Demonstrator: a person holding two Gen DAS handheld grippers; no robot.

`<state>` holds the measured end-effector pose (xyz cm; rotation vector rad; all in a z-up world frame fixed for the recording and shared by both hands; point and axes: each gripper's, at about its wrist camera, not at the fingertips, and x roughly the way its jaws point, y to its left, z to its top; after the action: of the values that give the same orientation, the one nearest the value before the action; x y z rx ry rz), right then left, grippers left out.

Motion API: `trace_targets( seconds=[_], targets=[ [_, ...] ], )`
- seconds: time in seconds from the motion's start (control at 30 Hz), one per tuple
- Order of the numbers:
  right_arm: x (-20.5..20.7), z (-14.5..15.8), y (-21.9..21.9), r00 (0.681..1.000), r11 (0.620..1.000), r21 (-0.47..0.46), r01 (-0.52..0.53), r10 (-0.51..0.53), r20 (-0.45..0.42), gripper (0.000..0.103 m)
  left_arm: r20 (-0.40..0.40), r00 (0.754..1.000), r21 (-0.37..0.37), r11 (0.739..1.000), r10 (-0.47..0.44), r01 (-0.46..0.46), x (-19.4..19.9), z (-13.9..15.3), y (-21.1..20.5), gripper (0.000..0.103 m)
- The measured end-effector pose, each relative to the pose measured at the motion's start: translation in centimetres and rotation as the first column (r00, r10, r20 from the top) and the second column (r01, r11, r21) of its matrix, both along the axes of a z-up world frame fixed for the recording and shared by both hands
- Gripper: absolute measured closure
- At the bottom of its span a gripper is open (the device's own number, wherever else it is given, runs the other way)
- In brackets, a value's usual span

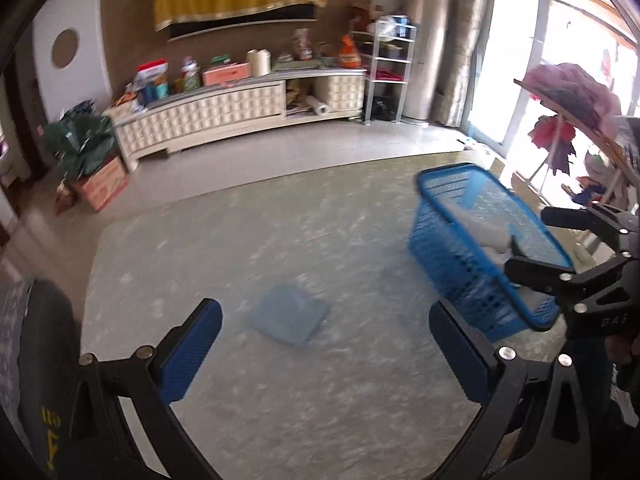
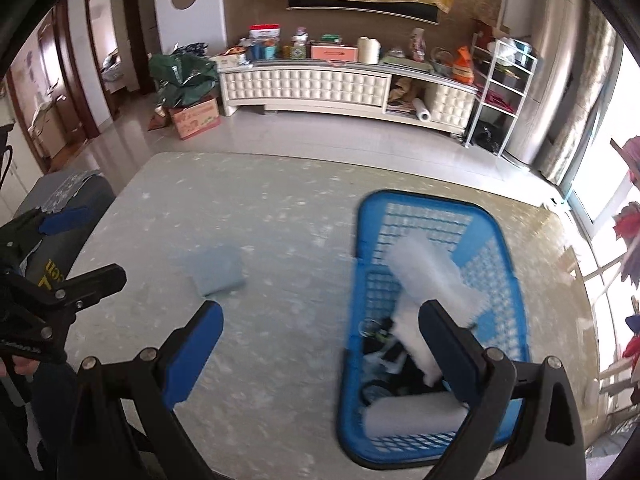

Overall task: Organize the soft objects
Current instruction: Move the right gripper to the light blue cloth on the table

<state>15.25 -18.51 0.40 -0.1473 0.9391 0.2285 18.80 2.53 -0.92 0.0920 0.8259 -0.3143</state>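
A folded light-blue cloth (image 1: 290, 314) lies flat on the pale marbled table (image 1: 240, 260), just ahead of my open, empty left gripper (image 1: 324, 344). To its right stands a blue plastic basket (image 1: 488, 248), and my right gripper (image 1: 532, 244) hangs over its near end. In the right wrist view the basket (image 2: 496, 232) holds a blurred white cloth (image 2: 432, 276), a rolled white towel (image 2: 416, 414) and some dark items (image 2: 384, 360). My right gripper (image 2: 320, 340) is open and holds nothing. The blue cloth (image 2: 218, 270) lies to the left, with the left gripper (image 2: 92, 246) beyond it.
A dark padded chair (image 2: 68, 204) stands at the table's left edge. Beyond the table are a cream TV cabinet (image 2: 320, 84), a cardboard box (image 2: 196, 118) and a white shelf rack (image 2: 500, 88). A clothes rack (image 1: 560, 148) stands by the window on the right.
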Motion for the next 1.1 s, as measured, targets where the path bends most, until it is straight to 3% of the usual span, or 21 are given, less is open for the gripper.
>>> trace_targets(
  seconds=[0.43,1.1],
  targets=[
    [3.5,-3.1,5.5,0.993,0.995,-0.015,-0.098,0.097,-0.069,0.005,-0.099,0.98,-0.006,0.985,0.172,-0.173,0.8,-3.5,8.8,0.0],
    [7.5,-11.2,12.7,0.958,0.981,-0.042,-0.192,0.178,-0.226,0.005,-0.236,0.937,0.021,0.966,0.256,-0.258,4.4,-10.8,13.9,0.0]
  ],
)
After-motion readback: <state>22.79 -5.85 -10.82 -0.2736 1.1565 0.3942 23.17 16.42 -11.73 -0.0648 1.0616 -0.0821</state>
